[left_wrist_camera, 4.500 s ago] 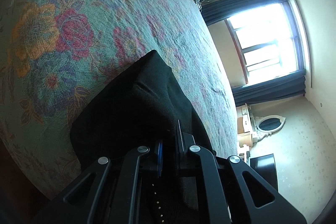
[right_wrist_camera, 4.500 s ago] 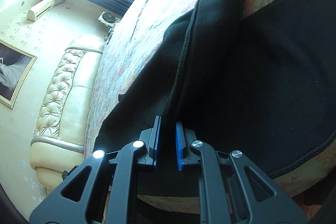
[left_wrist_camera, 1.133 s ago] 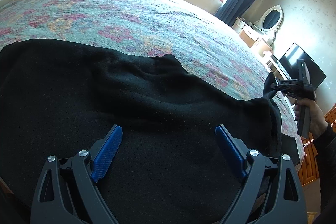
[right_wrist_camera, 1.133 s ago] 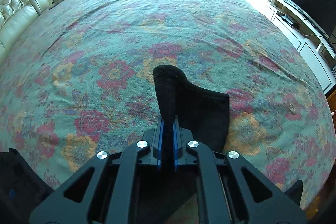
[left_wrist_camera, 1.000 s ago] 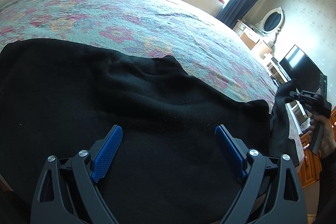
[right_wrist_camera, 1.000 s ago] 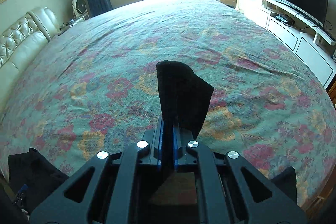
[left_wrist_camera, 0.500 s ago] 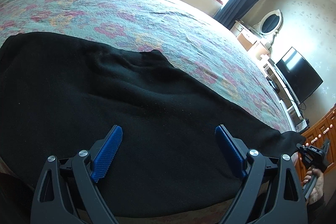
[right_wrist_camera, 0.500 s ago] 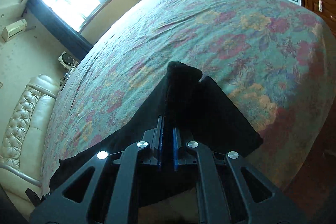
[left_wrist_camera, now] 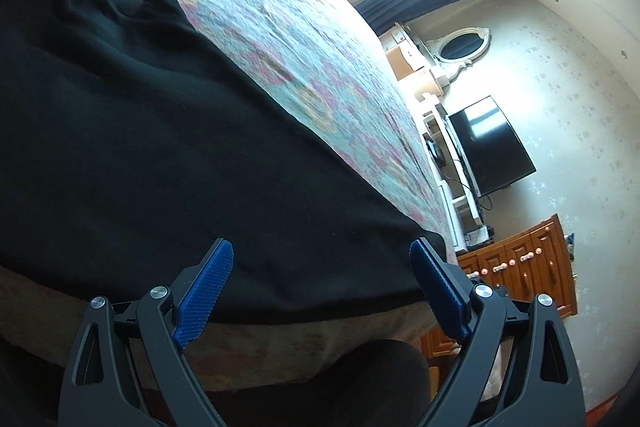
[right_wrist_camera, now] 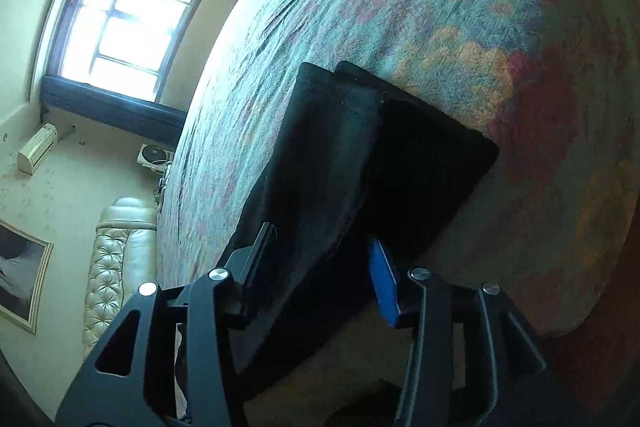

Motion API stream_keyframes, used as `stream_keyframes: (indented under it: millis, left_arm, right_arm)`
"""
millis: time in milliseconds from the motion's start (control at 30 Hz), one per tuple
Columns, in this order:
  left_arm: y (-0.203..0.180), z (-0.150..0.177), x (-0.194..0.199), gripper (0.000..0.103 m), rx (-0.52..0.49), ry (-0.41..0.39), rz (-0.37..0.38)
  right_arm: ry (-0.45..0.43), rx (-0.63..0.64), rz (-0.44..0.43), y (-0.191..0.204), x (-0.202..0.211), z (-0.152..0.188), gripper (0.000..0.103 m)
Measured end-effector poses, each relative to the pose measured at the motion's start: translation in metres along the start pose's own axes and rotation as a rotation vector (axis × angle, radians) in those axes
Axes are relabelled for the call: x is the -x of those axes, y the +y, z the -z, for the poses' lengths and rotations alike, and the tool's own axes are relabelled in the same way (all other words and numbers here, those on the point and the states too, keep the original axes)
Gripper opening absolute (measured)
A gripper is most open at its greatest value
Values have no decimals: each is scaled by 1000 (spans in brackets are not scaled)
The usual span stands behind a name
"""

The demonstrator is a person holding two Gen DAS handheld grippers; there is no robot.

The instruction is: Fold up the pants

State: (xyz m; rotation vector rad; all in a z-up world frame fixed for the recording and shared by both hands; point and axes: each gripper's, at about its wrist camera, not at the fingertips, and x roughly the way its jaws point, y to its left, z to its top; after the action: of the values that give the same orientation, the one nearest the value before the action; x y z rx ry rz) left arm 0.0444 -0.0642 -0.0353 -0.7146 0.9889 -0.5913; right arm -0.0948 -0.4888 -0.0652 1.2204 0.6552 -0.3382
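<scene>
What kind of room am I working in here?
Most likely a bedroom: the black pants lie on a bed's floral bedspread, a wall TV faces it, and an oval vanity mirror stands near the curtained window.

Black pants (left_wrist_camera: 168, 147) spread flat along bed edge, hems stacked.

The left gripper (left_wrist_camera: 322, 259) and right gripper (right_wrist_camera: 320, 251) share one build: matte black skeletal arms with triangular cut-outs, round silver screw heads, and ribbed blue pads (left_wrist_camera: 204, 291) lining each finger.
</scene>
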Motion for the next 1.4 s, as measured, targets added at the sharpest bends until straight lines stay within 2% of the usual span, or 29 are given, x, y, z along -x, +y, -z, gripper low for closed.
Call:
stream_keyframes:
  millis: [167, 267, 367, 500, 600, 700, 767, 900, 1100, 1200, 1267, 1300, 1400]
  left_arm:
    - [-9, 23, -35, 89, 130, 112, 64]
    - [2, 33, -50, 89, 278, 151, 90]
    - [10, 35, -58, 89, 394, 150, 110]
    - [14, 29, -55, 89, 454, 127, 109]
    - [12, 27, -46, 89, 467, 110, 127]
    - [3, 23, -39, 89, 435, 88, 137]
    - [0, 19, -43, 89, 406, 78, 119]
    - [5, 21, -53, 89, 415, 55, 86]
    - [-1, 28, -50, 89, 440, 75, 106]
    - [1, 30, -56, 89, 440, 85, 76]
    - [8, 30, -58, 89, 477, 75, 70]
    - [10, 29, -59, 89, 489, 71, 70]
    - [5, 25, -58, 87, 470, 45, 91]
  right_arm:
    - [5, -5, -4, 1, -8, 4, 46]
    - [6, -6, -9, 1, -11, 7, 46]
    - [9, 16, -3, 0, -11, 5, 46]
    - [9, 16, -7, 1, -13, 7, 46]
    - [12, 14, -12, 0, -14, 6, 46]
    - [13, 12, -16, -4, -14, 4, 46]
    - [13, 12, -16, -5, -14, 3, 46]
    - [12, 13, -16, -5, -12, 2, 46]
    - [12, 14, -15, -6, -12, 2, 46]
    - [9, 18, -12, -5, -13, 3, 46]
    - [9, 24, -6, -5, -13, 3, 45]
    - [9, 31, -1, -4, -13, 3, 44]
    - [5, 62, 41, 0, -13, 4, 27]
